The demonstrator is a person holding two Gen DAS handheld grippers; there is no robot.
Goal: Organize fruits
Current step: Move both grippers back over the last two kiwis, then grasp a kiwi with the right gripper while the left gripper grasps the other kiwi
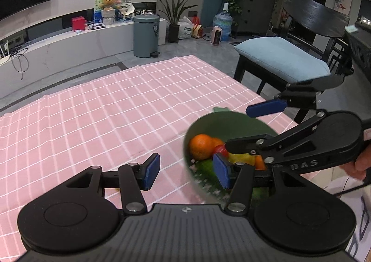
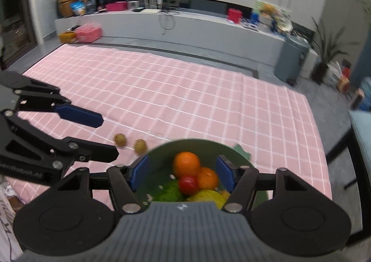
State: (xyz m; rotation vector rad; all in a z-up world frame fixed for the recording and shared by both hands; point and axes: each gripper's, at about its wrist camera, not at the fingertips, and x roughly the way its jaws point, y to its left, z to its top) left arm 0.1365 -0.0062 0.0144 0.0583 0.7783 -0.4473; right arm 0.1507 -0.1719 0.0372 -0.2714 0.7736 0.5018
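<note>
Green bowl sits near the desk's right front corner on the pink check cloth, already loaded: two oranges, a red tomato-like fruit, something yellow and something green beneath.

Two brown kiwis lie loose on the cloth, side by side, just left of the bowl and apart from its rim. I judge these are the fruit left to collect.

My right claw hangs above the bowl, jaws spread, nothing between the pads; fruit shows below the gap only. My left claw is also spread and empty, over the cloth at the bowl's left edge.

Key relation: in the right wrist view the left claw's fingers reach in from the left with tips close above the kiwis, while the right claw is centred over the bowl. Left hand is nearer. Kiwis look roughly oval; blur hides their long axis, so I cannot tell the best approach angle.

Likely next: left claw descends on the nearer kiwi.
</note>
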